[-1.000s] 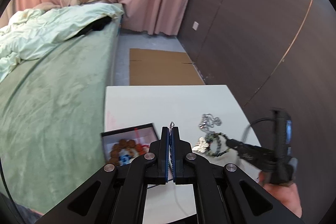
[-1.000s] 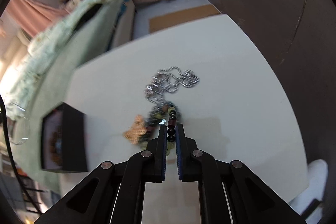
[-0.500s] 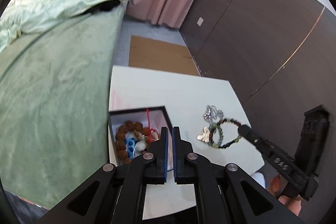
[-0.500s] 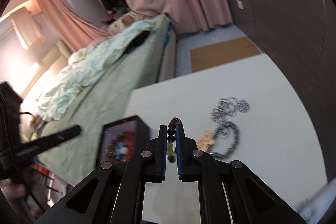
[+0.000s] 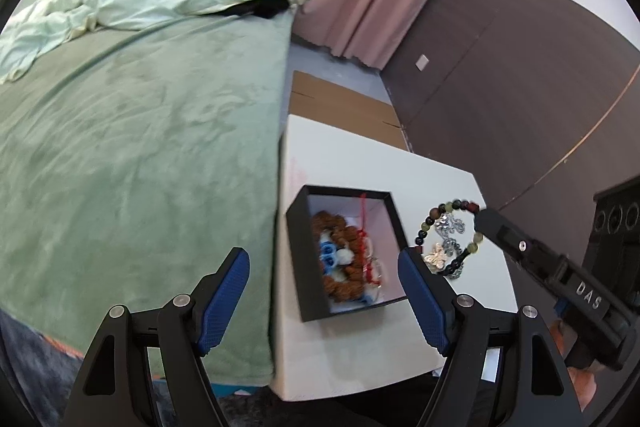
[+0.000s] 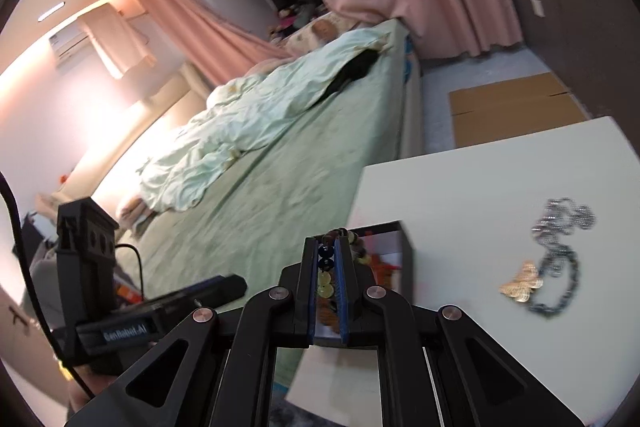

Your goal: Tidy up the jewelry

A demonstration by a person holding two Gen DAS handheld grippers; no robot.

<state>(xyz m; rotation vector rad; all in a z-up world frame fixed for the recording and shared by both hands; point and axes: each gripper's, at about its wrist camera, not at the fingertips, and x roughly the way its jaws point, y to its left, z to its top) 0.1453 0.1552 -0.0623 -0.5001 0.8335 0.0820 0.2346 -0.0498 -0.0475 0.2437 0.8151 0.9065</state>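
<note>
A black jewelry box (image 5: 304, 263) with a white inside sits near the white table's left edge; it holds brown beads, blue pieces and a red cord. My left gripper (image 5: 324, 287) is open and empty above the box. My right gripper (image 6: 327, 267) is shut on a beaded bracelet (image 5: 430, 223) of dark, red and green beads, held in the air just right of the box; the beads show between its pads (image 6: 325, 279). A silver chain (image 6: 560, 231) and a gold butterfly piece (image 6: 522, 283) lie on the table to the right.
The white table (image 5: 348, 163) stands against a green-covered bed (image 5: 140, 147) on the left and a dark wall panel (image 5: 500, 87) on the right. A flat cardboard sheet (image 5: 340, 103) lies on the floor beyond the table. Pink curtains hang at the back.
My left gripper has opened and let its small piece go over the box. My right gripper has lifted the beaded bracelet off the table and carried it left toward the box.
</note>
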